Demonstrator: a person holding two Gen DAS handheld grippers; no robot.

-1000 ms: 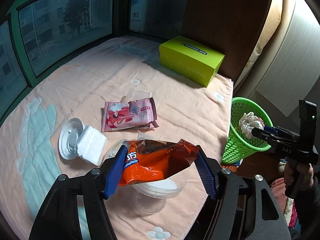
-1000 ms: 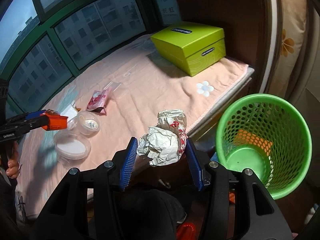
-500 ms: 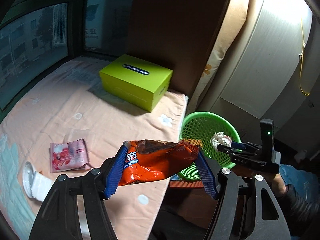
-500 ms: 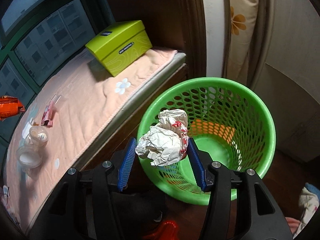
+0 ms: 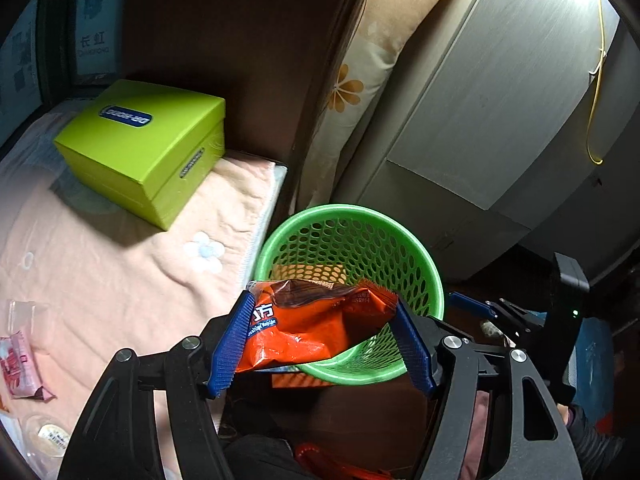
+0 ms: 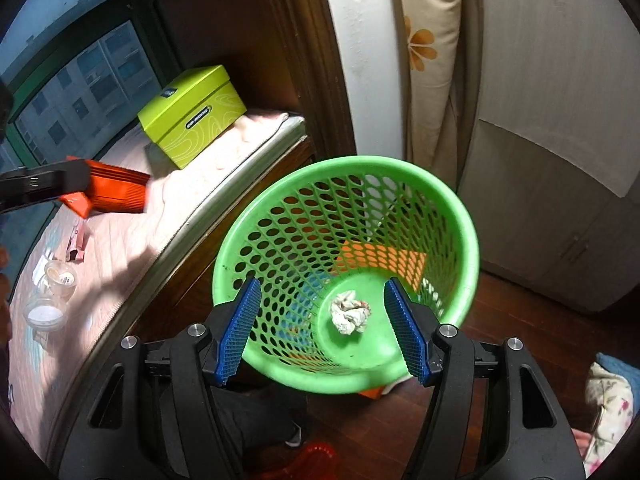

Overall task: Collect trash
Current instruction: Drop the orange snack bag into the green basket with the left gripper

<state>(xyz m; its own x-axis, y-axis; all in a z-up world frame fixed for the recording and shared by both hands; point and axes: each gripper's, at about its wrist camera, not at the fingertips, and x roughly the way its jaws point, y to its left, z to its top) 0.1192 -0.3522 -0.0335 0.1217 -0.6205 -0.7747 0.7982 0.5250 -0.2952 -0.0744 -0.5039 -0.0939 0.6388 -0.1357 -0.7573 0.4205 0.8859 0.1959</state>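
Observation:
My left gripper (image 5: 322, 338) is shut on an orange snack bag (image 5: 316, 326) and holds it over the near rim of the green mesh trash basket (image 5: 416, 256). My right gripper (image 6: 324, 328) is open and empty above the same basket (image 6: 464, 216). A crumpled white paper ball (image 6: 350, 312) lies on the basket's bottom. The orange bag (image 6: 112, 192) in the left gripper also shows at the left of the right wrist view. My right gripper (image 5: 486, 312) shows at the right of the left wrist view.
The basket stands on a wooden floor beside a bed with a pink blanket (image 5: 100, 280). A lime-green box (image 5: 140, 148) sits on the blanket's far end. A pink wrapper (image 5: 18, 364) and clear plastic cups (image 6: 52, 292) lie on the blanket. A cabinet (image 6: 560, 160) stands behind the basket.
My right gripper opened and the paper ball dropped into the basket. My left gripper carried the orange bag from over the bed to the basket's rim.

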